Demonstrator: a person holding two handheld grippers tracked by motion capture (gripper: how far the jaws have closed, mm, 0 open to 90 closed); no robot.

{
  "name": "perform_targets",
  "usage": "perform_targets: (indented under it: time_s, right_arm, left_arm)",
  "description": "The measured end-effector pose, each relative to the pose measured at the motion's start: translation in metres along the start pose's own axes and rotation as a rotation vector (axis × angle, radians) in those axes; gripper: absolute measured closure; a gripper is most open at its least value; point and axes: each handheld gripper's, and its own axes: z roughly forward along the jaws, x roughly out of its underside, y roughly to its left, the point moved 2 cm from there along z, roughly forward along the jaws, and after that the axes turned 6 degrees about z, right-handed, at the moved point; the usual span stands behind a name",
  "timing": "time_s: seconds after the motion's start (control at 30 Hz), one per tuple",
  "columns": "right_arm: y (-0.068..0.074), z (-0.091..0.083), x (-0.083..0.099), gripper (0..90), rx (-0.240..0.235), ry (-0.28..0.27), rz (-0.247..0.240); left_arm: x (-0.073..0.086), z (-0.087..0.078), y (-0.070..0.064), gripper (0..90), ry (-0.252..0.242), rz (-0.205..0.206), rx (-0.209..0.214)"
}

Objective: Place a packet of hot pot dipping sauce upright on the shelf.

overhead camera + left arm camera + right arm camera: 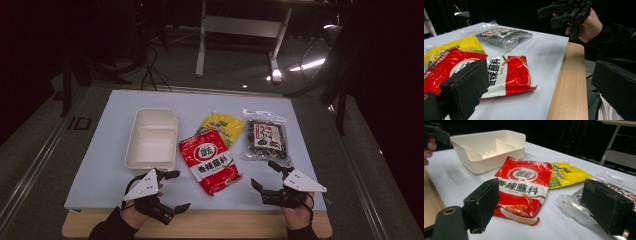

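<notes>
White-topped table (115, 165) — tray (151, 138), red packet (210, 161), yellow pouch (222, 126), clear bag (266, 139).

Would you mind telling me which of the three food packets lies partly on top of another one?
The red packet in the middle: its upper edge overlaps the yellow pouch. The clear dark-filled bag lies apart on the right.

Tray (151, 138) left, sauce packet (210, 161) middle before pouch (222, 126), seaweed bag (266, 140) right.
</notes>
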Motion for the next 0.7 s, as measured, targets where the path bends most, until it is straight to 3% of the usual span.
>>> perform_targets:
  time_s: [0.2, 0.43, 0.6, 0.7]
  right_arm:
    - [0.002, 0.001, 0.001, 14.8, 0.007, 0.015, -0.021]
    - [0.004, 0.001, -0.003, 14.8, 0.018, 0.031, -0.044]
    - [0.008, 0.002, -0.012, 14.8, -0.023, 0.025, -0.047]
    - [0.010, 0.004, -0.021, 14.2, -0.060, 0.029, -0.034]
  left_arm:
    - [0.007, 0.004, -0.001, 1.9, 0.019, 0.009, -0.010]
    - [0.005, 0.001, 0.000, 2.0, 0.009, 0.027, -0.019]
    - [0.002, -0.007, 0.000, 2.0, -0.022, 0.041, -0.031]
    - [0.001, -0.010, 0.001, 2.2, -0.007, 0.063, -0.043]
